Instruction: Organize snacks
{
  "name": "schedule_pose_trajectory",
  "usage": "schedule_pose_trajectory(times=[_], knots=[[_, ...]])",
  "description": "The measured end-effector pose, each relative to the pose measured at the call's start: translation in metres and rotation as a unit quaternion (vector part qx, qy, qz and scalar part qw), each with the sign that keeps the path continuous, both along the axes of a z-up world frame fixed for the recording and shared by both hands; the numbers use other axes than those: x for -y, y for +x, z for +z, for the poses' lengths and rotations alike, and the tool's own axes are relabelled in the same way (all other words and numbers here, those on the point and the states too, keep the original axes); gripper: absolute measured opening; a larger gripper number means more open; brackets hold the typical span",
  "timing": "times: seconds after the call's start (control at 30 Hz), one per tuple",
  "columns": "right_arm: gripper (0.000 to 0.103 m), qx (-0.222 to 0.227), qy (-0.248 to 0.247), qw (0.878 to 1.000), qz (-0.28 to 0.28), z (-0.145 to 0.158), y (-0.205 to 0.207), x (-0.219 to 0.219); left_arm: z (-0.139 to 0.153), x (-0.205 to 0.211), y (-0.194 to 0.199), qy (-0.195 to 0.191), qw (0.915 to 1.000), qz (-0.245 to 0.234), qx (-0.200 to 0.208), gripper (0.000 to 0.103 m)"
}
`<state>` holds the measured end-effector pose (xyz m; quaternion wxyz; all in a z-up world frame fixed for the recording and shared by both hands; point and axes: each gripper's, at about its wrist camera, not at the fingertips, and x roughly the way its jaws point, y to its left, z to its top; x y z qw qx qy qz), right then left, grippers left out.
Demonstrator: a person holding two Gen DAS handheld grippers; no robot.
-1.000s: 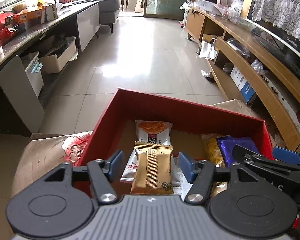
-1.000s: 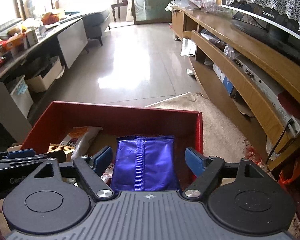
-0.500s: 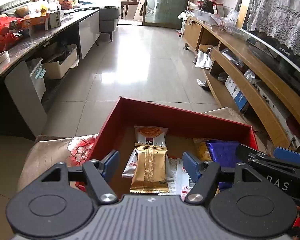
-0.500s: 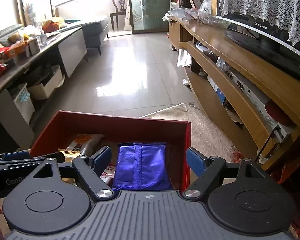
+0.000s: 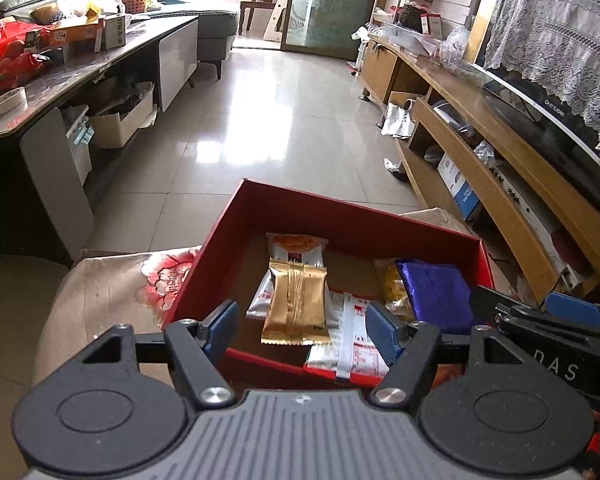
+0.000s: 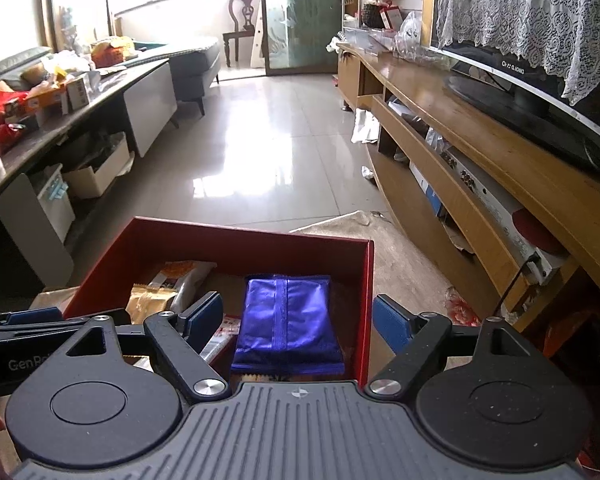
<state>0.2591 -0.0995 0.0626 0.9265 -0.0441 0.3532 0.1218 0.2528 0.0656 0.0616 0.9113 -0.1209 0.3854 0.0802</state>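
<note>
In the red box (image 5: 352, 216), resting on a cloth-covered surface with a red floral print (image 5: 112, 280), the snacks lie in a loose row. From the left: a white packet with an orange picture (image 5: 296, 246), a gold packet (image 5: 296, 304) lying over it, a white and red packet (image 5: 356, 332) against the near wall, a yellow packet (image 5: 392, 284), and a purple packet (image 6: 288, 322) by the right wall.

Risks, as judged: the gold packet overlaps its neighbour, so a careless pinch could take two wrappers at once or drag the lower one. The white and red packet rides on the near rim and could be knocked out by a jaw crossing the wall. The two tools stand close side by side; reaching together invites a collision.

The left gripper (image 5: 300, 330) hangs above the near rim, jaws parted moderately, pads touching nothing, empty. The right gripper (image 6: 298, 322) sits over the purple packet with jaws spread wider than the packet, clear of it and holding nothing.
</note>
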Motion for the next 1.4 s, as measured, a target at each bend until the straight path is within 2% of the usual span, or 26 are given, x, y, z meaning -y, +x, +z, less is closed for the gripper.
schedule_pose_trajectory(times=[0.47, 0.77, 0.97, 1.07, 1.3, 1.4], knots=[[0.086, -0.015, -0.01, 1.0, 0.012, -0.007, -0.037, 0.003, -0.008, 0.003, -0.033, -0.007, 0.9998, -0.011, -0.017, 0.07], [0.086, -0.043, -0.019, 0.999, 0.01, -0.016, -0.057, 0.011, -0.04, 0.016, -0.047, -0.017, 0.9971, -0.031, -0.067, 0.07], [0.086, -0.061, -0.019, 0.998, -0.003, -0.023, -0.061, 0.027, -0.063, 0.023, -0.032, -0.014, 0.9947, -0.027, -0.098, 0.07], [0.087, -0.07, -0.019, 0.997, -0.014, -0.026, -0.058, 0.036, -0.069, 0.025, -0.022, -0.027, 0.994, -0.022, -0.104, 0.07], [0.086, -0.087, -0.014, 0.996, -0.012, -0.033, -0.054, 0.042, -0.091, 0.033, -0.001, -0.019, 0.992, -0.009, -0.124, 0.07], [0.086, -0.093, -0.015, 0.996, -0.008, -0.035, -0.054, 0.042, -0.097, 0.032, -0.001, -0.015, 0.991, -0.003, -0.133, 0.067]])
